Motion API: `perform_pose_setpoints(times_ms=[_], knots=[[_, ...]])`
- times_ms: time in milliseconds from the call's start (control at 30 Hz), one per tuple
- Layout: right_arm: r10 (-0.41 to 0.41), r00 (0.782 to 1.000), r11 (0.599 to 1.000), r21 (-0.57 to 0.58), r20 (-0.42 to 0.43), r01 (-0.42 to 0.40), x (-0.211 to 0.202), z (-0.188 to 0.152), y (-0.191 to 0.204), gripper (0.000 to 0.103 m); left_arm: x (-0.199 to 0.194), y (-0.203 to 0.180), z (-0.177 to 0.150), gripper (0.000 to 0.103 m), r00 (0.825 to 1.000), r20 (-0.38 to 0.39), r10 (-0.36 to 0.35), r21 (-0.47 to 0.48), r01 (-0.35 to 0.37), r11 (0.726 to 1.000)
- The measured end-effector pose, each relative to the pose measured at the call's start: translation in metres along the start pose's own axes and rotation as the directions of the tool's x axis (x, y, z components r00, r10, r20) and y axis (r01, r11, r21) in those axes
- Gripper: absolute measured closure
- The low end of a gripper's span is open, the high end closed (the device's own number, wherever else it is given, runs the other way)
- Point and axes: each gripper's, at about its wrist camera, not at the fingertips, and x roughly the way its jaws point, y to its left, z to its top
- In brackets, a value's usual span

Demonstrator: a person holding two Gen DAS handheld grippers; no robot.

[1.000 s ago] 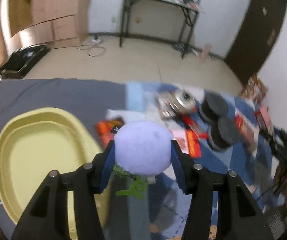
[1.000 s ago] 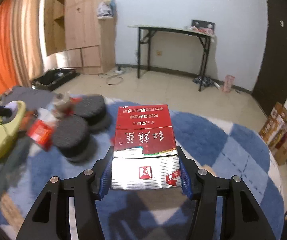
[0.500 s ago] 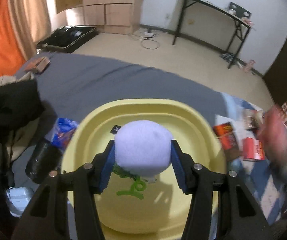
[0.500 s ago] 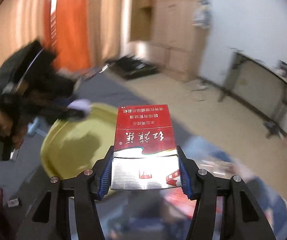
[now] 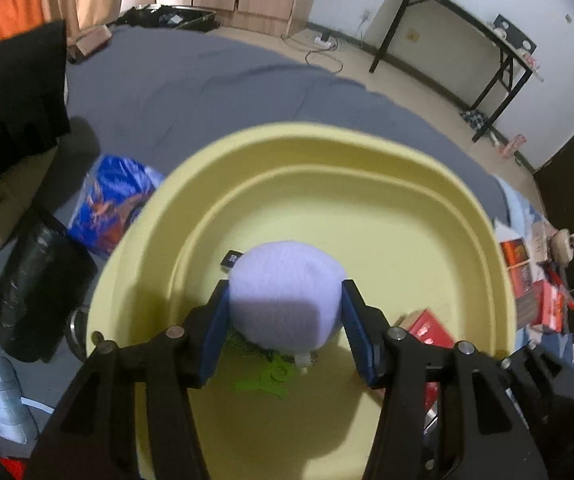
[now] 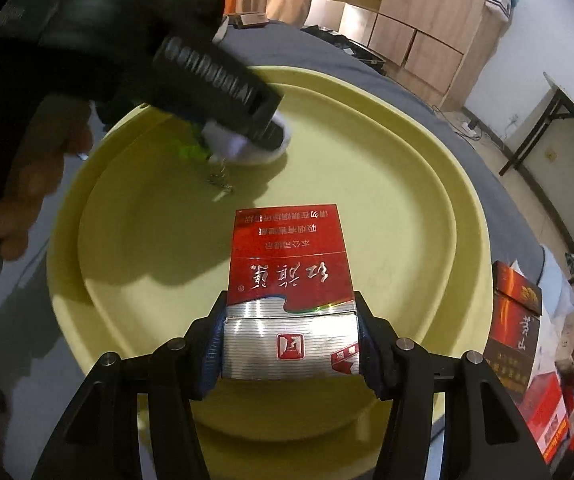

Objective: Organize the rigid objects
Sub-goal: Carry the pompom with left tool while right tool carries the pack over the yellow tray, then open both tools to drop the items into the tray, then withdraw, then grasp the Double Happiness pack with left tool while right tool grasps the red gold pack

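Both grippers over the yellow tray, each with a load.

In the lower centre of the right wrist view we see a red and silver cigarette pack (image 6: pixel 289 300), white Chinese characters printed across its red upper half, clamped at its silver base between the right gripper (image 6: pixel 290 340) pads above the yellow tray (image 6: pixel 427 184). In the left wrist view a lavender plush ball (image 5: pixel 285 300) with a green cord sits between the blue pads of the left gripper (image 5: pixel 285 320), whose jaws have just been easing open; the pads touch its sides. More red packs (image 6: pixel 517 308) lie at the right edge on a grey cloth (image 5: pixel 191 80).
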Motion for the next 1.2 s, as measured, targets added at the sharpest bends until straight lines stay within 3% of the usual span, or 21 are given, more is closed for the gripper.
perform_pose_setpoints(times_ms=[133, 200, 233, 267, 333, 433, 500, 600, 667, 733, 800, 933, 1033, 1133, 1200], knots=[[0.03, 1.0, 1.0, 0.006, 0.0, -0.03, 0.007, 0.007, 0.001, 0.045, -0.004, 0.004, -0.003, 0.041, 0.999, 0.035, -0.036, -0.044, 0.038, 0.998], [0.017, 1.0, 1.0, 0.015, 0.001, -0.017, 0.006, 0.004, -0.004, 0.033, -0.01, 0.002, -0.004, 0.036, 0.999, 0.029, -0.029, -0.045, 0.03, 0.999], [0.027, 1.0, 0.999, 0.028, 0.013, -0.028, 0.002, 0.002, -0.007, 0.023, -0.018, -0.001, -0.002, 0.02, 0.999, 0.04, -0.016, -0.038, 0.017, 0.999], [0.053, 0.997, 0.997, 0.048, 0.049, -0.055, -0.011, -0.001, -0.012, 0.015, -0.03, -0.005, -0.001, 0.011, 0.997, 0.074, -0.008, -0.032, 0.01, 0.999], [0.054, 0.993, 0.995, 0.079, 0.109, -0.062, -0.034, -0.004, -0.023, 0.009, -0.052, -0.017, 0.004, 0.0, 0.991, 0.132, -0.015, -0.024, 0.018, 1.0], [0.023, 0.977, 0.986, 0.158, 0.212, -0.058, -0.087, -0.019, -0.063, 0.001, -0.082, -0.053, 0.012, 0.0, 0.979, 0.19, -0.069, 0.021, 0.067, 0.998], [-0.058, 0.962, 0.971, 0.237, 0.266, -0.007, -0.131, -0.042, -0.102, 0.0, -0.092, -0.085, 0.016, 0.0, 0.977, 0.185, -0.103, 0.058, 0.094, 0.994], [-0.189, 0.942, 0.939, 0.331, 0.277, 0.091, -0.179, -0.088, -0.156, 0.0, -0.093, -0.141, 0.015, 0.0, 0.977, 0.151, -0.148, 0.103, 0.134, 0.986], [-0.285, 0.928, 0.903, 0.393, 0.239, 0.176, -0.206, -0.133, -0.192, 0.0, -0.084, -0.178, 0.012, 0.0, 0.98, 0.12, -0.161, 0.106, 0.149, 0.983], [-0.416, 0.896, 0.847, 0.425, 0.155, 0.32, -0.224, -0.186, -0.228, 0.0, -0.072, -0.202, 0.006, 0.0, 0.983, 0.082, -0.165, 0.102, 0.156, 0.982], [-0.467, 0.877, 0.813, 0.445, 0.115, 0.375, -0.232, -0.224, -0.245, 0.0, -0.058, -0.224, 0.0, 0.0, 0.983, 0.035, -0.178, 0.107, 0.173, 0.979], [-0.458, 0.885, 0.753, 0.565, 0.08, 0.338, -0.235, -0.307, -0.285, 0.0, -0.037, -0.278, -0.024, 0.0, 0.982, -0.02, -0.187, 0.207, 0.187, 0.96], [-0.413, 0.908, 0.706, 0.656, 0.078, 0.265, -0.221, -0.34, -0.302, 0.0, -0.007, -0.298, -0.039, 0.0, 0.983, -0.076, -0.167, 0.244, 0.181, 0.953], [-0.383, 0.921, 0.723, 0.643, 0.068, 0.253, -0.223, -0.346, -0.311, 0.0, 0.017, -0.296, -0.044, 0.0, 0.98, -0.122, -0.157, 0.172, 0.176, 0.969], [-0.356, 0.931, 0.743, 0.63, 0.084, 0.228, -0.212, -0.339, -0.312, 0.0, 0.017, -0.303, -0.048, 0.0, 0.985, -0.097, -0.145, 0.229, 0.163, 0.96]])
